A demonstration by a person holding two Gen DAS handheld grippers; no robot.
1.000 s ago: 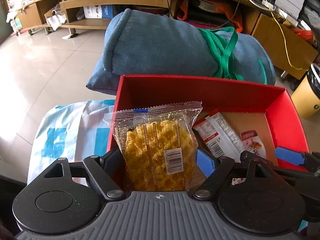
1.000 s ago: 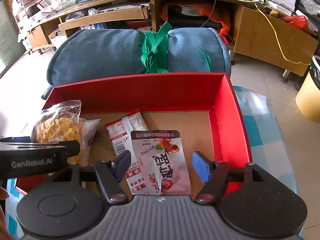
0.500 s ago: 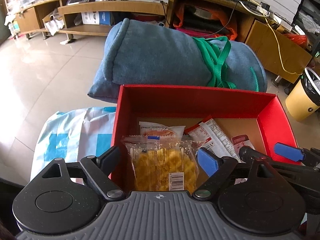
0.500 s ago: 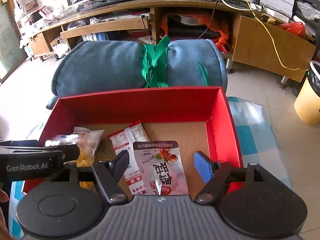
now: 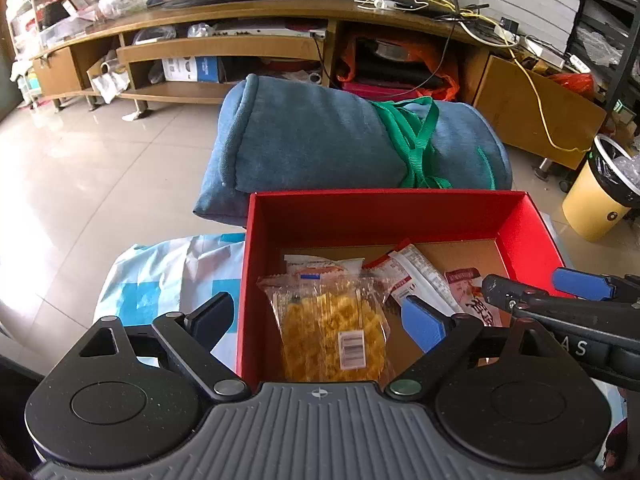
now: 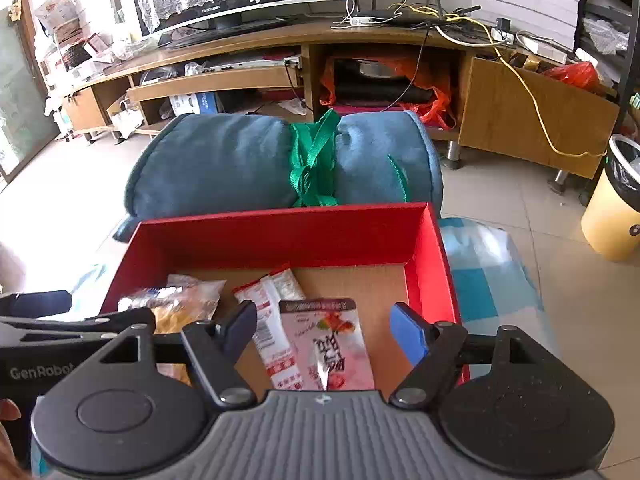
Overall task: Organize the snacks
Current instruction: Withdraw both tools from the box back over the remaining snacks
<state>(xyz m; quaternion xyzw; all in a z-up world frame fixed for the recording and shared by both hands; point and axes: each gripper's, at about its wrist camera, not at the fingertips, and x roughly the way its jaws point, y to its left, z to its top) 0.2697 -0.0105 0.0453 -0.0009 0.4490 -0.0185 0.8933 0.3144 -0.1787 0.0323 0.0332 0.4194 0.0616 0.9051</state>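
Snacks (image 5: 332, 332) in red box (image 5: 384, 212); both grippers tilted down, jaws just opening.

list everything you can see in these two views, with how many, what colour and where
box: one, red, on the checked cloth
snack packets: four in the box; clear yellow one at left, orange-and-white one behind it, red-and-white strip in the middle, pink pouch at right
cloth: one, blue-and-white checked, under the box
rolled blanket: one, blue, tied with a green strap, behind the box
bin: one, yellow, far right
TV stand: one, wooden, along the back
left gripper: open, above the yellow packet
right gripper: open, above the pink pouch
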